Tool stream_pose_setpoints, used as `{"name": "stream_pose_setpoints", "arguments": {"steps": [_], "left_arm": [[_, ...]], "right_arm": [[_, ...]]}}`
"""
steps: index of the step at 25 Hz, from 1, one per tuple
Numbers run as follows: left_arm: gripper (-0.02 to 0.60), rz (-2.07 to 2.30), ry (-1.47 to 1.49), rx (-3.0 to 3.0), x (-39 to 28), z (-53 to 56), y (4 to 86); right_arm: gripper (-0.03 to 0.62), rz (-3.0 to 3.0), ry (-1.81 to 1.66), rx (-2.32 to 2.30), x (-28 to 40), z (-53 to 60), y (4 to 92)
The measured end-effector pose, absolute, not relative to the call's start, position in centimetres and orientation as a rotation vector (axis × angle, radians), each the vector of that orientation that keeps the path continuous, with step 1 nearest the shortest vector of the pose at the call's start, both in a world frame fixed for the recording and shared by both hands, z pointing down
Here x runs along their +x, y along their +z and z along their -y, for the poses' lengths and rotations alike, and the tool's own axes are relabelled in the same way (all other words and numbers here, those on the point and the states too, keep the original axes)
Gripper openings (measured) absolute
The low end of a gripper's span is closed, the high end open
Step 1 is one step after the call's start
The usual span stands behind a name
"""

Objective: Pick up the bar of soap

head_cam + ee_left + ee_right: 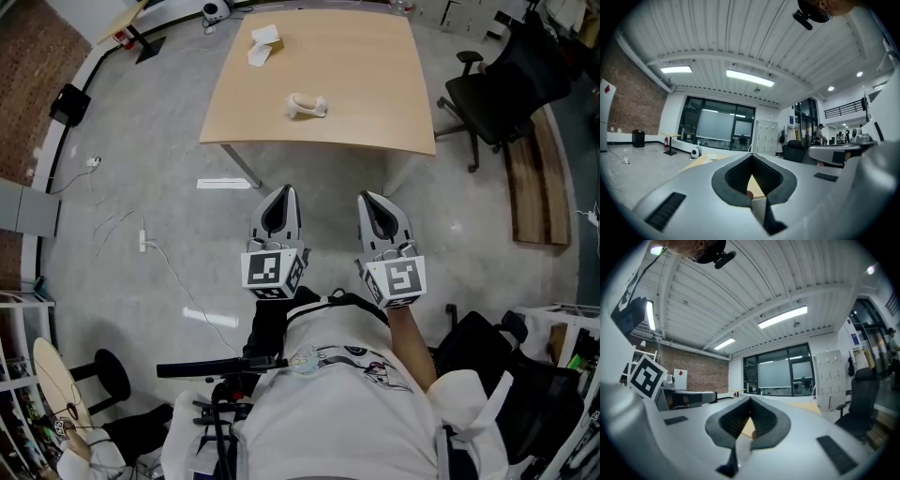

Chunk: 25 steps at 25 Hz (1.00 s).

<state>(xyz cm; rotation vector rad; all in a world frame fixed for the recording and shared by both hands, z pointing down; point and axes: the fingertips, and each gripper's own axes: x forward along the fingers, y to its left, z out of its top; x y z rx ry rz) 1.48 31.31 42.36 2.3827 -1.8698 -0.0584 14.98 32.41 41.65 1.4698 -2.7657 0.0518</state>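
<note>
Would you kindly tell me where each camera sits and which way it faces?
Head view: on the person's head, steeply down at the table; left tool, right tool and torso show.
Left gripper view: on the left tool, level along its shut jaws; right tool beside.
Right gripper view: on the right tool, likewise; left tool's marker cube shows.
Shared: both gripper views face the windows.

Floor [328,183] before table [375,103] open, free approach. Tabletop mostly free: soap bar [307,105] near middle, crumpled white item [263,45] toward far left, well apart. Office chair [502,80] crowds table's right side; slanted leg [242,166] under near-left corner.
</note>
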Motion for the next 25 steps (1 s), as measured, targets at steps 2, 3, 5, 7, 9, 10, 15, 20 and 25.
{"name": "stream_pose_setpoints", "arguments": {"steps": [2,3,5,7,9,10,15,20,25], "left_arm": [[0.005,1.859,-0.056,2.382,1.9,-31.1,42.7],[0.005,1.855,-0.053,2.380,2.1,-31.0,42.8],[0.005,1.851,-0.047,2.372,2.0,-30.6,43.1],[0.005,1.852,-0.042,2.359,1.6,-29.9,43.3],[0.005,1.850,-0.036,2.350,0.9,-28.8,43.7],[0.005,1.846,-0.034,2.348,0.6,-28.1,43.9],[0.005,1.798,-0.044,2.366,-0.6,-22.2,44.4],[0.005,1.742,-0.040,2.417,-1.9,-15.5,43.5],[0.005,1.697,-0.008,2.416,-4.4,-9.7,44.0]], "right_arm": [[0.005,2.764,0.068,1.466,15.2,-32.1,42.0],[0.004,2.763,0.076,1.460,15.2,-32.0,42.2],[0.004,2.759,0.091,1.450,15.1,-31.6,42.5],[0.005,2.754,0.097,1.441,14.7,-30.8,42.7],[0.004,2.745,0.104,1.434,14.0,-29.8,43.1],[0.005,2.739,0.109,1.432,13.7,-29.1,43.3],[0.004,2.710,0.102,1.448,12.2,-23.9,43.8],[0.005,2.685,0.089,1.483,10.3,-17.2,43.0],[0.005,2.652,0.089,1.474,7.3,-11.8,42.6]]}}
